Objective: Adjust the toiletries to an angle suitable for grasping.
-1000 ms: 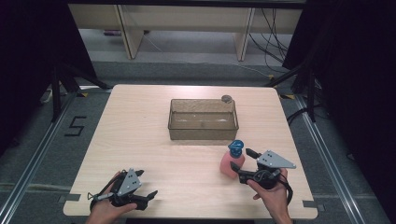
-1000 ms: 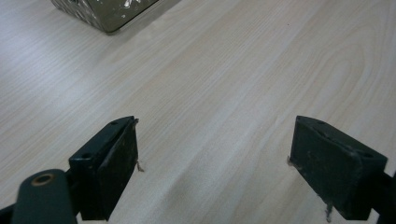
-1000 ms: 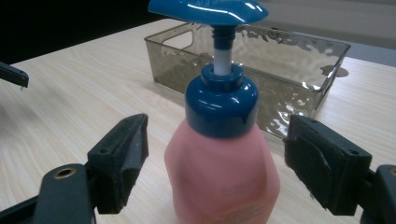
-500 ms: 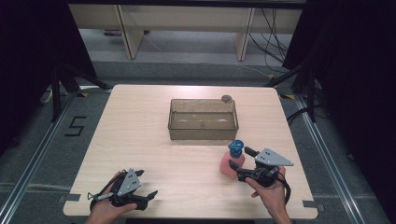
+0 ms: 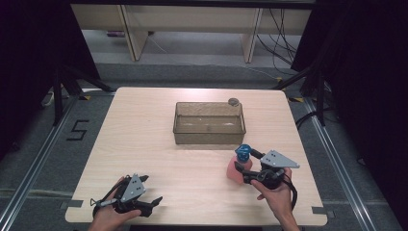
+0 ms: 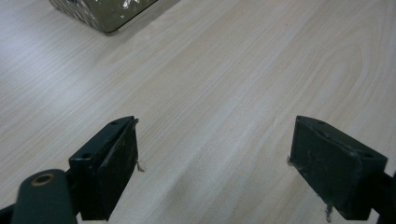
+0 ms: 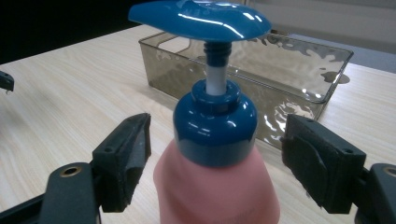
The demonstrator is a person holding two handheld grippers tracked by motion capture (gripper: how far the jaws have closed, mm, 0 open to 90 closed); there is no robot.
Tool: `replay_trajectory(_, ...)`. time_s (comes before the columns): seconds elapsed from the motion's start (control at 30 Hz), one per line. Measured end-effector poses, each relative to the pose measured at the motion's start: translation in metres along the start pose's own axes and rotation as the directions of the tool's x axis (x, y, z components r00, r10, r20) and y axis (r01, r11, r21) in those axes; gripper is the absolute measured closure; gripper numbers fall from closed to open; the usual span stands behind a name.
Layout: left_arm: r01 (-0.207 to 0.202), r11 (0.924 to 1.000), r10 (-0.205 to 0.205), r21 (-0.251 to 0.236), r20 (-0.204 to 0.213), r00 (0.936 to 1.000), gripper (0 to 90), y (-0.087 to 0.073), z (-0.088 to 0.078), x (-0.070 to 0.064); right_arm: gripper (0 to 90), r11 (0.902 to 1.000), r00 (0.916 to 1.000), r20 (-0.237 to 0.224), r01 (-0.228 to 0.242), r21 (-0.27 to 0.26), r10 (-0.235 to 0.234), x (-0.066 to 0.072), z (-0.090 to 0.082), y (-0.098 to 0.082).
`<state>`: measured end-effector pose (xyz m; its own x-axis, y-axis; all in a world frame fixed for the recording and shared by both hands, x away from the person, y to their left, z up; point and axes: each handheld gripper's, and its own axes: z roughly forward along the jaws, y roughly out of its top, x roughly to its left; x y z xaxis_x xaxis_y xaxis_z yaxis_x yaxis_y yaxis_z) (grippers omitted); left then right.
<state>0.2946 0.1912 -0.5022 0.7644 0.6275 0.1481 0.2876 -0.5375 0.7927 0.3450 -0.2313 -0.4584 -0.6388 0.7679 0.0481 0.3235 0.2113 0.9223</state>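
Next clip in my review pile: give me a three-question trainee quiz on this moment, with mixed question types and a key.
1. True or false: the right gripper is already clamped on the pink pump bottle.
2. Multiple choice: where is the left gripper? A) inside the clear bin B) open over bare table C) gripping the bottle's blue pump head
3. Fill in: the small round object sits by the far right corner of the ____.

Key
1. False: its jaws stand open on either side of the bottle, with gaps visible.
2. B
3. The clear bin, which looks empty.
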Motion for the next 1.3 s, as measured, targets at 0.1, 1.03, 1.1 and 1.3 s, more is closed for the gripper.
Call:
replay_trajectory(0.1, -0.013, 0.9999, 0.013, 0.011, -0.003, 0.9999, 14.8, 0.0, -0.001, 0.001, 26.7, 0.9999, 0.9998, 0.013, 0.014, -0.009, -0.014, -0.001, 0.003, 0.0)
replay_trajectory(1.03, 0.006, 1.0, -0.006, -0.004, 0.001, 1.0, 14.8, 0.001, 0.001, 0.001, 32.3, 0.9998, 0.9998, 0.002, 0.019, -0.01, -0.019, -0.004, 0.011, 0.0)
replay_trajectory(1.1, 0.007, 1.0, -0.007, -0.003, 0.005, 1.0, 14.8, 0.001, 0.001, 0.001, 32.4, 0.9999, 0.9999, 0.001, 0.016, -0.004, -0.016, -0.004, 0.01, 0.0)
replay_trajectory(1.3, -0.004, 0.9999, 0.003, 0.01, 0.006, 1.0, 14.8, 0.002, 0.001, 0.002, 32.9, 0.9999, 0.9999, -0.011, -0.002, -0.017, 0.002, -0.004, 0.013, -0.001)
